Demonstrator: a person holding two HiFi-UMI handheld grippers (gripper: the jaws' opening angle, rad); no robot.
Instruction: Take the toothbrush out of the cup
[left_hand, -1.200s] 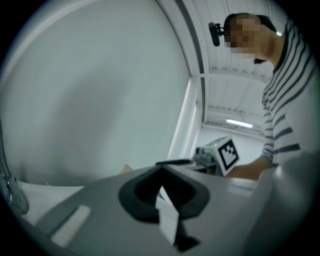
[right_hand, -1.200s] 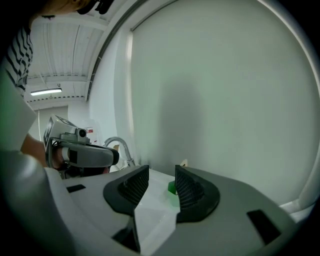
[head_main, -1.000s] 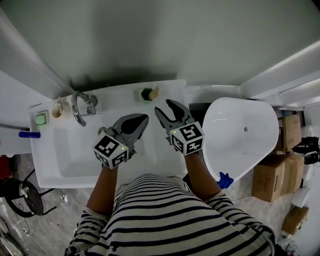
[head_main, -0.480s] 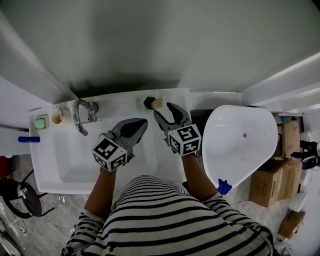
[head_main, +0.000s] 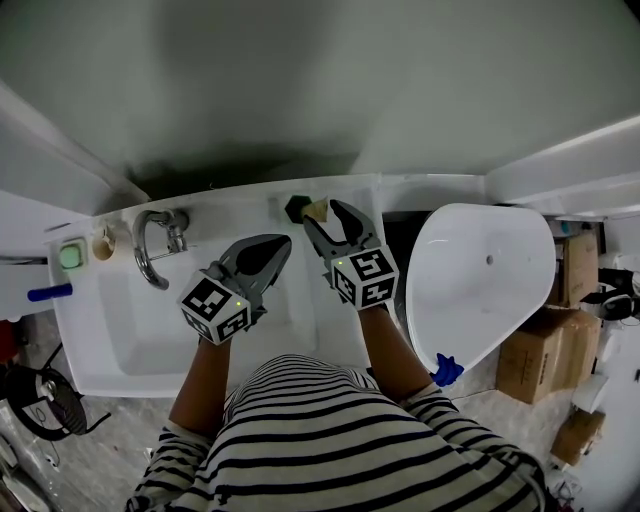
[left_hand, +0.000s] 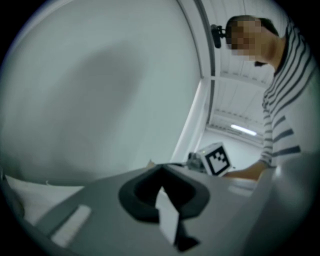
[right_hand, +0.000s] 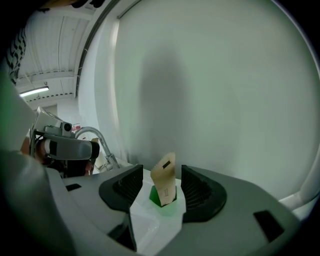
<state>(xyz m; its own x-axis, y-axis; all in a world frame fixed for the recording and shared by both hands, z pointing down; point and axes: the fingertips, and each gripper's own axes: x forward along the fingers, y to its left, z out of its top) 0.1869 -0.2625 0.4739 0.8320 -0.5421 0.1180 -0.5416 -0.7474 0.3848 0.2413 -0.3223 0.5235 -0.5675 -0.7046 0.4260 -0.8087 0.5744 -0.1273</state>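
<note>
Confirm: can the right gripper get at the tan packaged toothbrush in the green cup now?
Probably yes. The right gripper, jaws just opened wide, frames the tan packaged toothbrush in the green cup; nothing blocks it, pads not yet touching.

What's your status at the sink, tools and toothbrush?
Left tool shut, empty. Right tool just opened wide, jaws either side of toothbrush, not touching. Toothbrush in green cup on sink back ledge. Nothing in the way.
</note>
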